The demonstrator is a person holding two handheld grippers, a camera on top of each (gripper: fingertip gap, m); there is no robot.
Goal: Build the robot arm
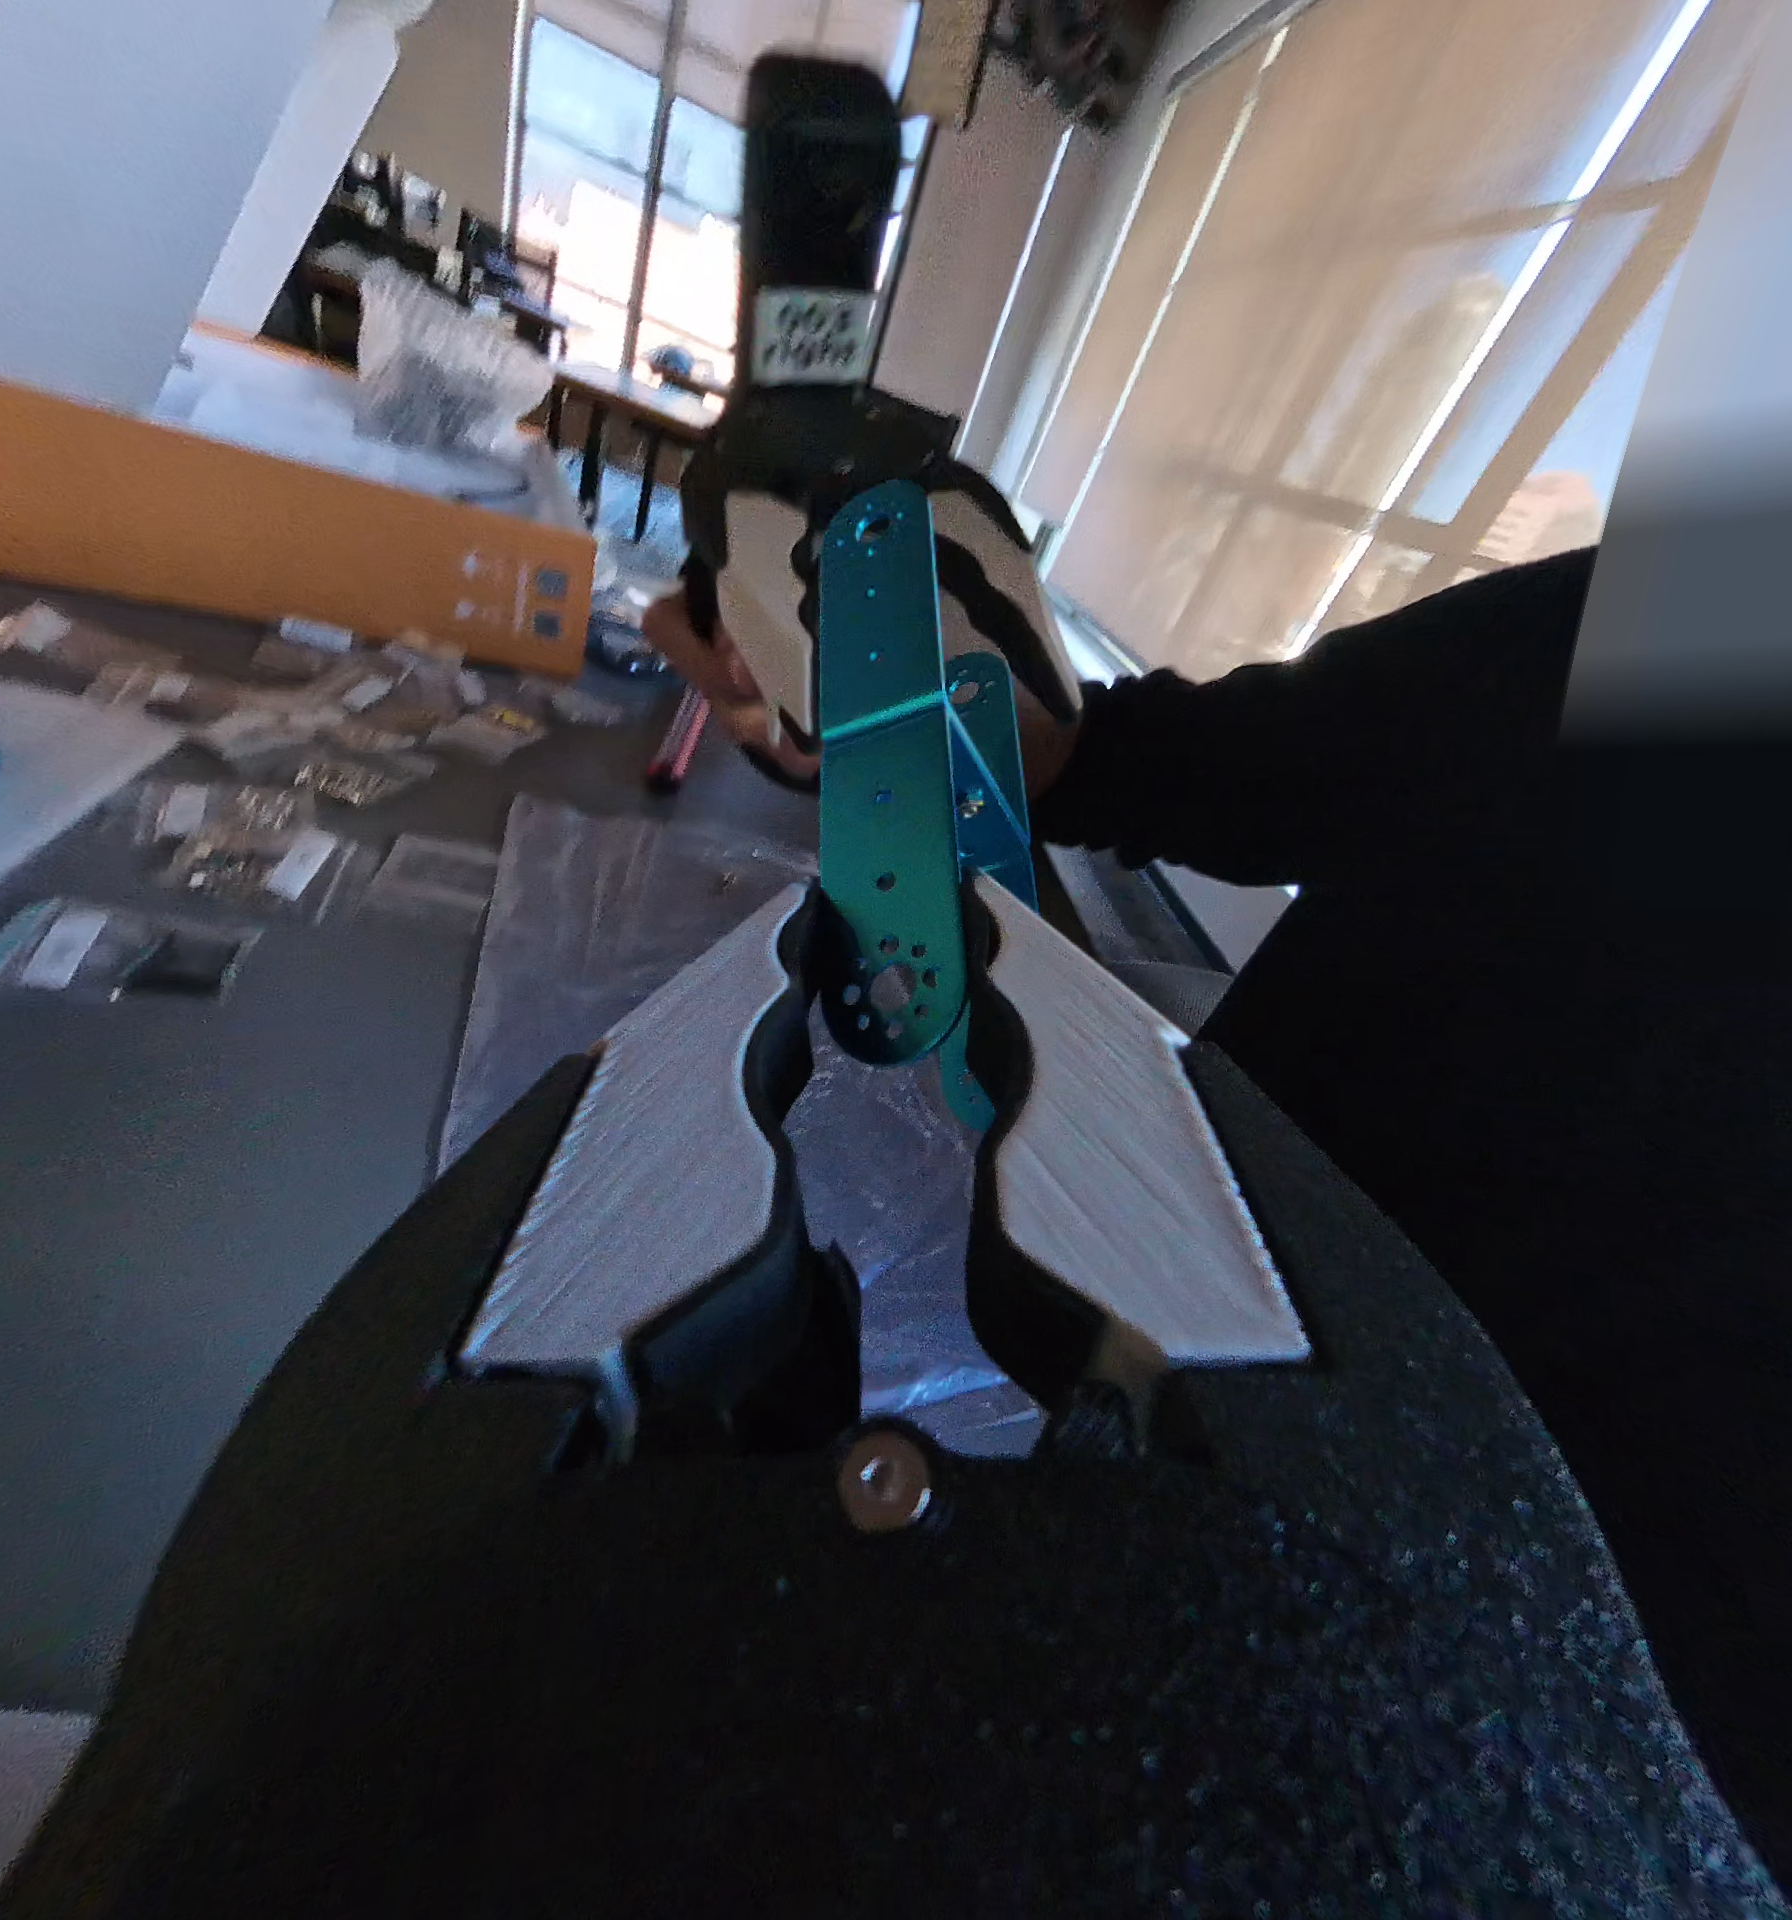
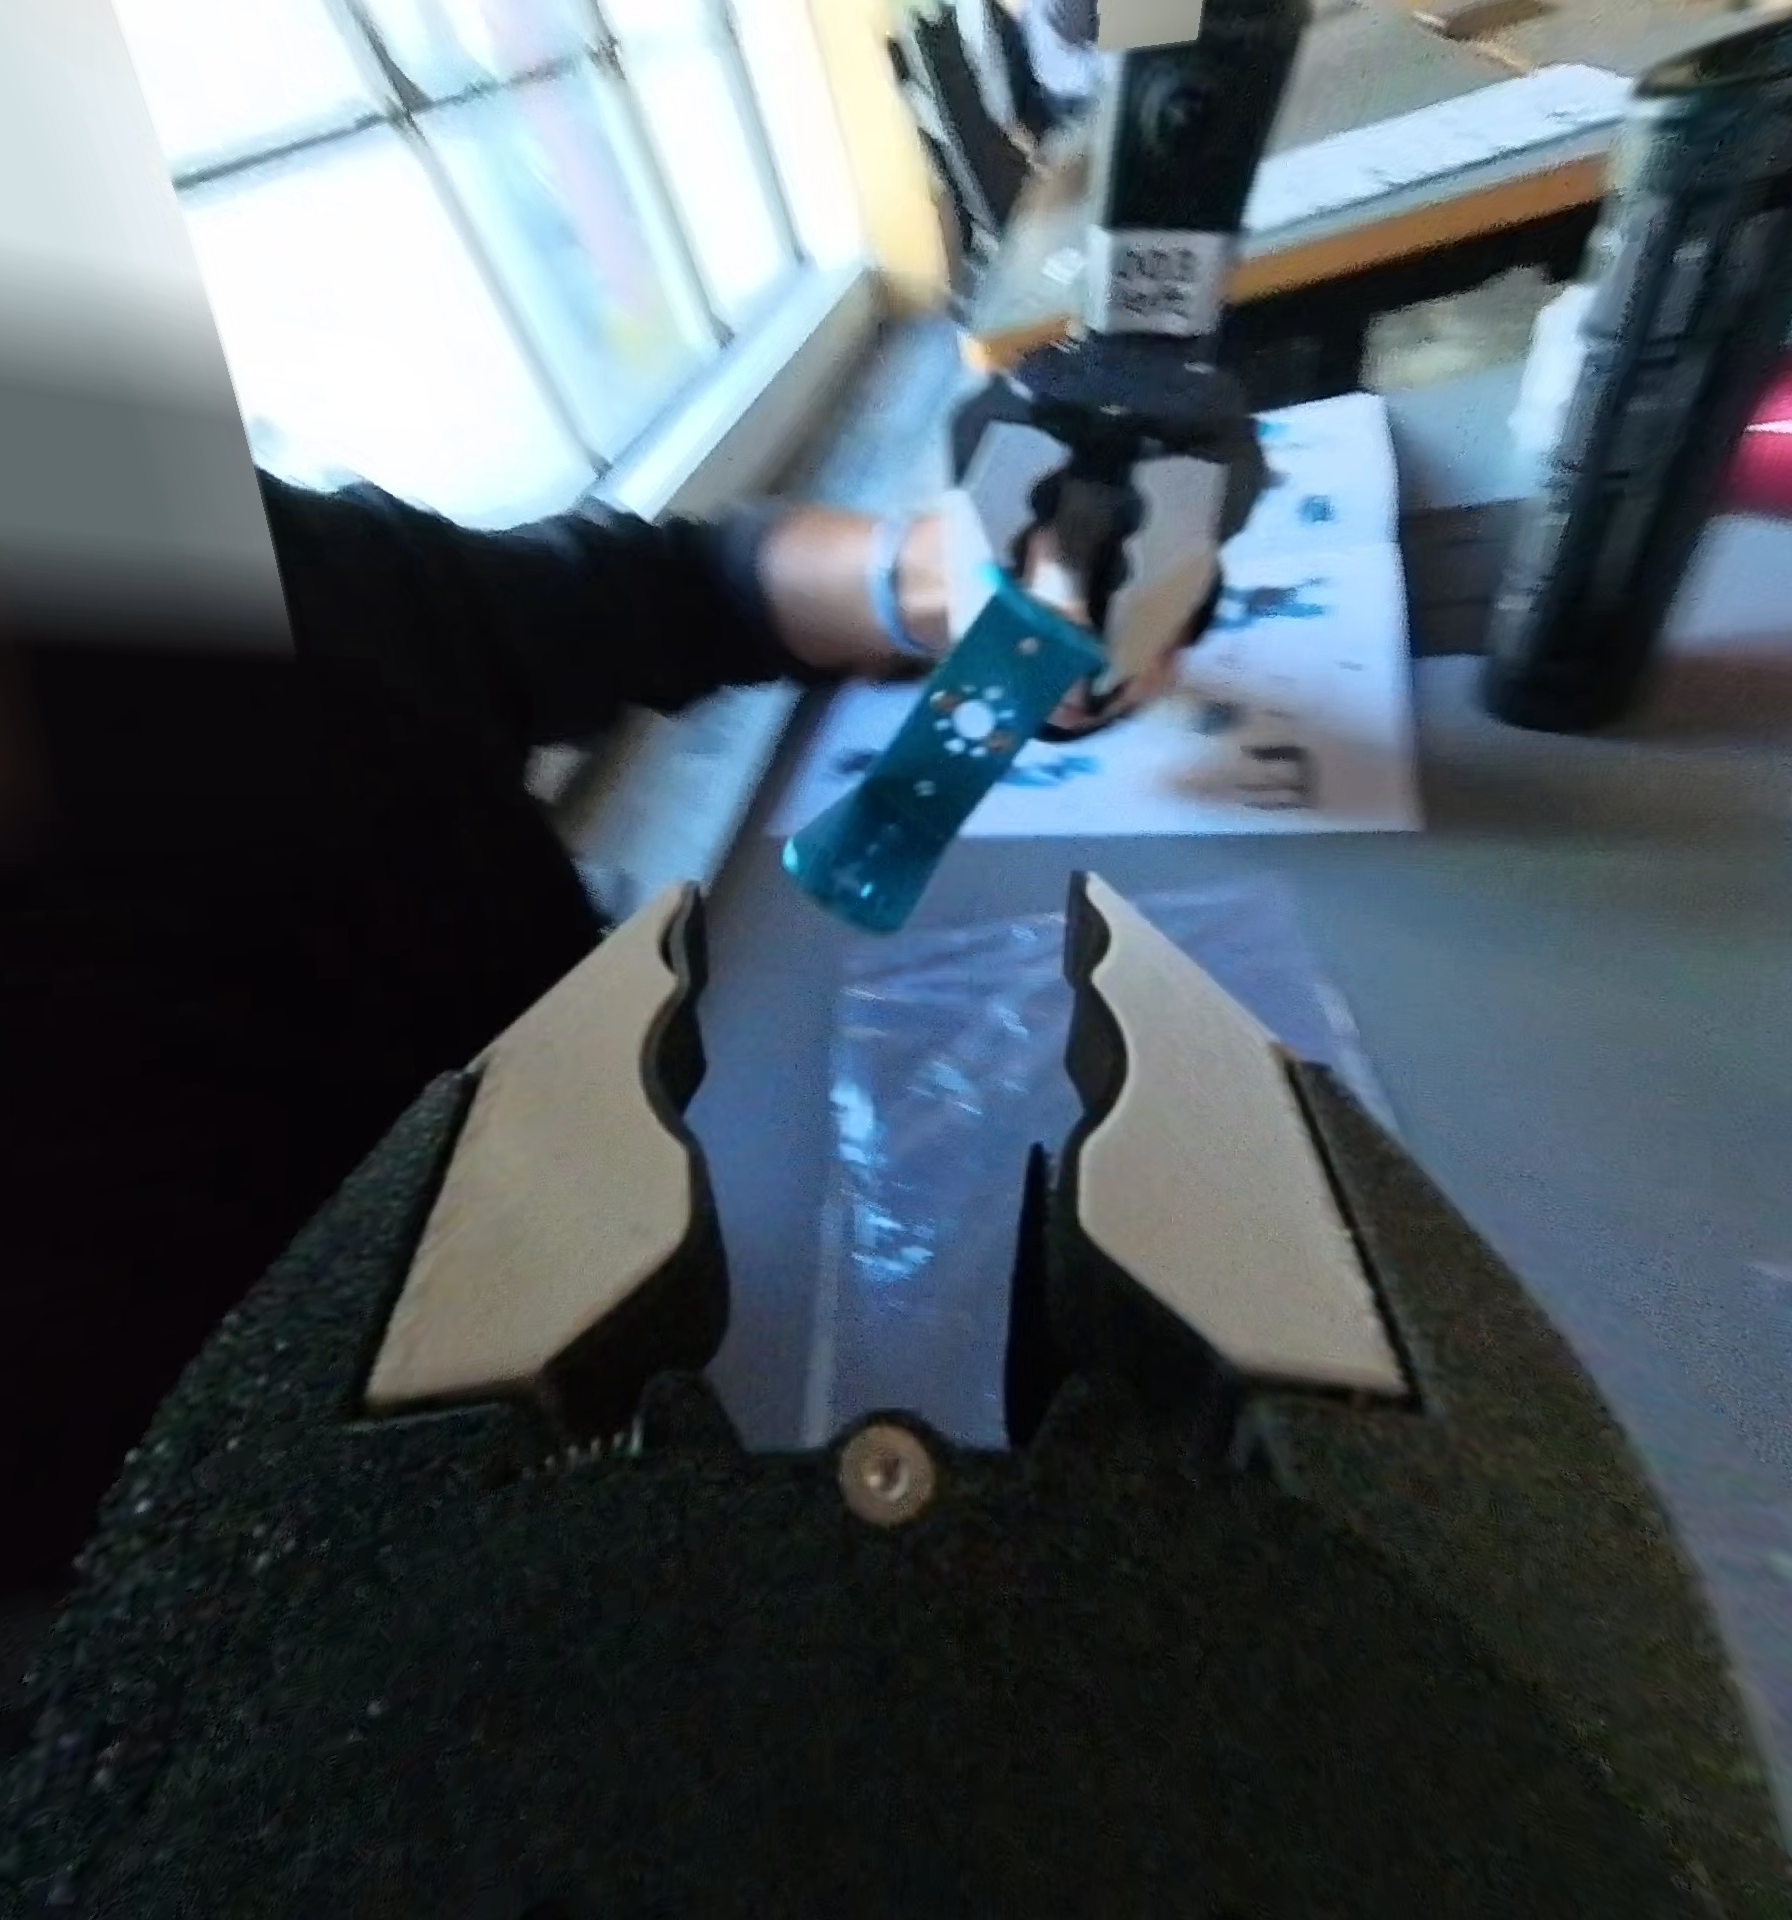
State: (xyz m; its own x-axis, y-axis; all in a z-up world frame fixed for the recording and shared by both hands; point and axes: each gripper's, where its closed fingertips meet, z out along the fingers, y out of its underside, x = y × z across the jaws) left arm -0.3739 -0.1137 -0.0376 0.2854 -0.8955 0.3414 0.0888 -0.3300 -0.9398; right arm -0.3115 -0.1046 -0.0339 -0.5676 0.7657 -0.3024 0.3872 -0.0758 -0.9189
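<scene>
Left gripper (image 1: 897, 935) clamped on the teal perforated metal bracket (image 1: 887, 821), centre of frame, raised clear of the plastic sheet (image 1: 601, 935) below. Right gripper (image 2: 887, 914) agape, empty, bracket just beyond its tips. Transfer between grippers apparently not completed.

Both scenes are lit by daylight from large windows (image 1: 1339, 343), blown out to white at the upper left of the right wrist view (image 2: 456, 239). Strong motion blur is seen there. Edges are bent by wide-angle distortion. The dark sleeve (image 1: 1391, 748) is lost in shadow.
</scene>
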